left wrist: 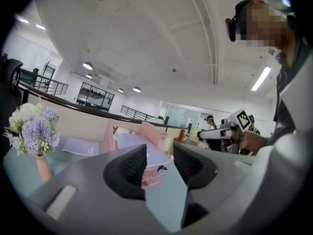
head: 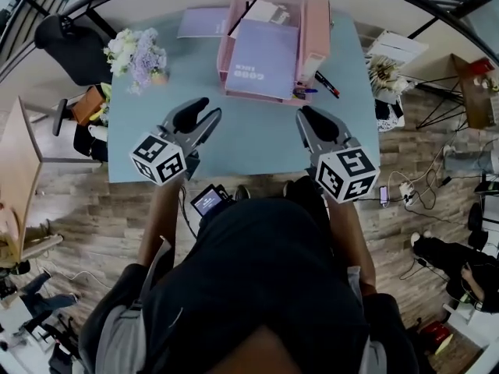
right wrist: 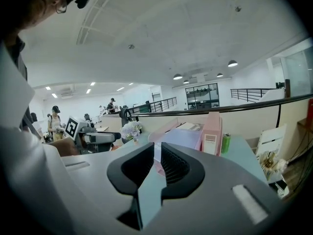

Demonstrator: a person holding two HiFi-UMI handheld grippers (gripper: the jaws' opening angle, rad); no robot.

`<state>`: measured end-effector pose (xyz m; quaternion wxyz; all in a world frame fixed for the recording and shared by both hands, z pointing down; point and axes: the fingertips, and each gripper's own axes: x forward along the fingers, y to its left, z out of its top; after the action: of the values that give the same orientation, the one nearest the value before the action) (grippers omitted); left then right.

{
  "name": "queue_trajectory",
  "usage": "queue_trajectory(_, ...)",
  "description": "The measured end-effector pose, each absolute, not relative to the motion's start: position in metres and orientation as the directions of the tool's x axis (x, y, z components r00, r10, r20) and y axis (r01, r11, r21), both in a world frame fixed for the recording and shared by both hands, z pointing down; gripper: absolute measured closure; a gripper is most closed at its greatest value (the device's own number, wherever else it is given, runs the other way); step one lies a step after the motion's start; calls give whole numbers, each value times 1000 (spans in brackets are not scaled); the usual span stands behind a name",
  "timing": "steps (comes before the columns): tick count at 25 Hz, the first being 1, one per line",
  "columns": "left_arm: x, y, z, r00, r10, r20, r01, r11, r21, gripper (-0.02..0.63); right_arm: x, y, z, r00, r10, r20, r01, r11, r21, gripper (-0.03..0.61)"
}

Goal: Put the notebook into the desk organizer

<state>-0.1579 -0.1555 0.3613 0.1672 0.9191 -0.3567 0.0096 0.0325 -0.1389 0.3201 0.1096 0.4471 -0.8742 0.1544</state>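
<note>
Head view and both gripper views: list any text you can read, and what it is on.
"GOOD": cover of the purple notebook on the pink desk organizer; the smaller line beside it is too small to read.
White label on the organizer's end, right gripper view: blurred.
Marker cubes: patterns, no words.

We see a pale blue table (head: 249, 135) on a wood-plank floor (head: 78, 201), a black chair (head: 66, 41) beside it, and a white ceiling (left wrist: 146, 43) with lamps (left wrist: 88, 65).
</note>
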Motion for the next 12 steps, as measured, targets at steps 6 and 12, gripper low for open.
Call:
queue_trajectory(6, -146, -173, 377, 722, -669, 176, -686, -658, 310, 388, 36, -160, 344, -603, -712, 361, -795, 572, -202, 552)
queue_trajectory(12, -140, -189, 391, 714, -669, 207, -696, -644, 319, 389, 38, -176, 362, -610, -689, 390, -789, 573, -222, 552)
